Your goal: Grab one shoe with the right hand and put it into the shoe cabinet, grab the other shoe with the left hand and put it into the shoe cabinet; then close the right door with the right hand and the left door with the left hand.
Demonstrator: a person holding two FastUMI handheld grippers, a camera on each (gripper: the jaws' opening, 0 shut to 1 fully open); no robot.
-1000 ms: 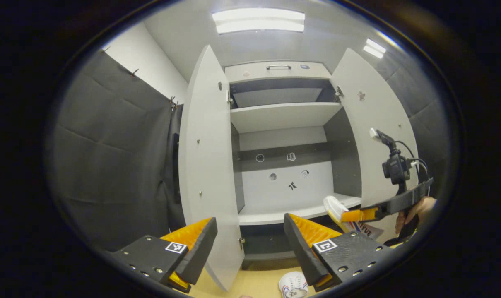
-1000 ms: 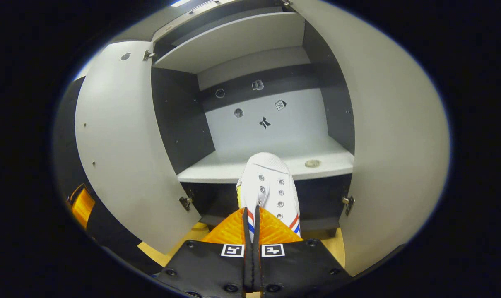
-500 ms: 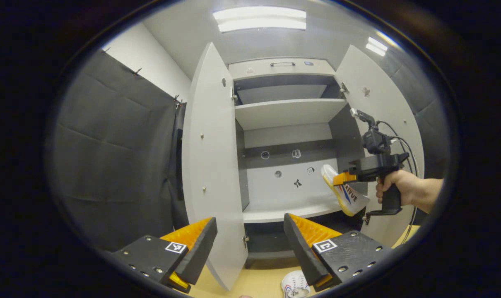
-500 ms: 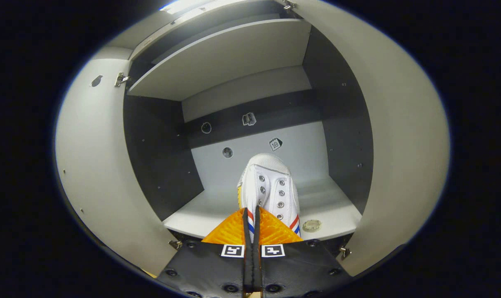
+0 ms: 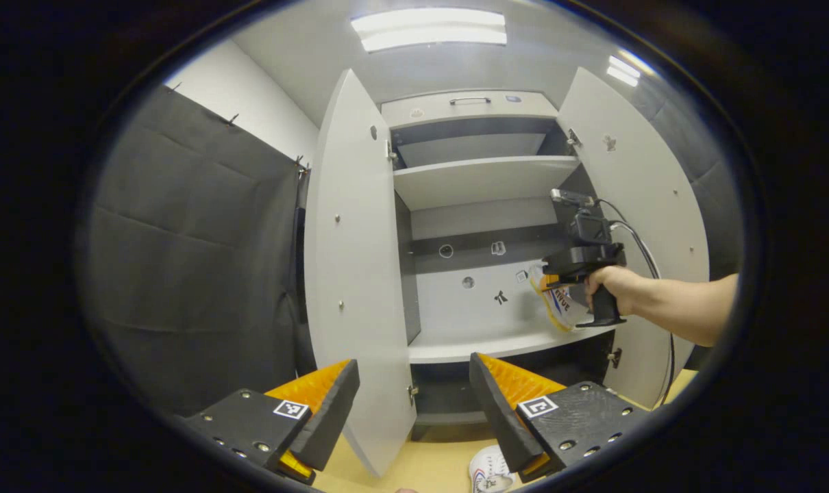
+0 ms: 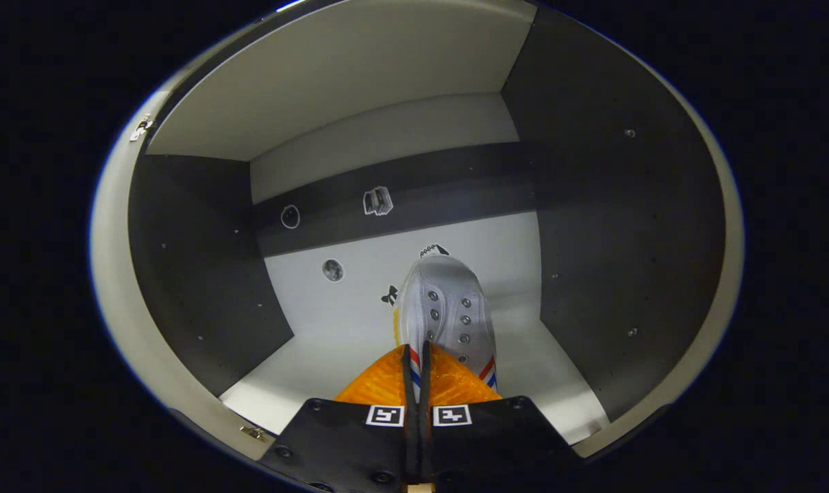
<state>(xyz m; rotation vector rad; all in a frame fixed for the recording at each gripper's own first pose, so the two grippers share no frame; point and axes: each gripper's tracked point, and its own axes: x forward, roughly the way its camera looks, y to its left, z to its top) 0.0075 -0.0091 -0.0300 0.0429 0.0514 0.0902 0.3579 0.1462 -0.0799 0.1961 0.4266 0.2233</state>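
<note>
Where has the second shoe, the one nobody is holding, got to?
In the left gripper view the second shoe lies on the floor at the bottom edge, before the open cabinet, beside the left gripper.

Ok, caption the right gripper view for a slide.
Right gripper holds a shoe inside the cabinet, above its shelf.
</note>
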